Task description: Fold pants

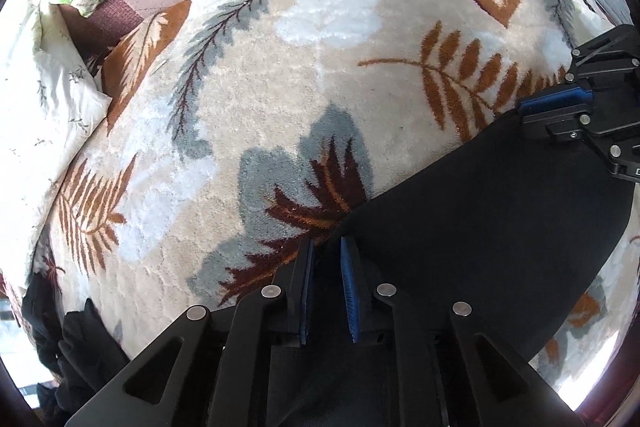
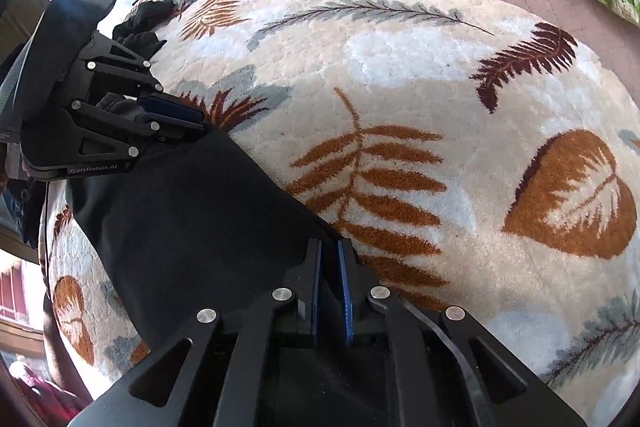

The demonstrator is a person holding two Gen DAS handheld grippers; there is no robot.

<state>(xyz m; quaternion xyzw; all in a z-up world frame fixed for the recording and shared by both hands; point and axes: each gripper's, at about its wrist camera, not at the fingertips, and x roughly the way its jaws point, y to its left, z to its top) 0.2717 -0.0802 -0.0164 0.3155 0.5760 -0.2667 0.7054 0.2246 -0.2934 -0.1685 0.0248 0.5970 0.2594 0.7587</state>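
2 tongs, your left tongs [image 1: 328,287] and right tongs [image 2: 329,287], each pinch the black pants [image 1: 480,219] edge, stretching it taut between them for an even fold.

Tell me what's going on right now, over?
Left gripper and right gripper both shut on black pants, edge stretched between them. Pants over leaf-print blanket. Nothing blocking.

Matt black cloth pants [image 1: 500,203], plush blanket [image 1: 280,87]
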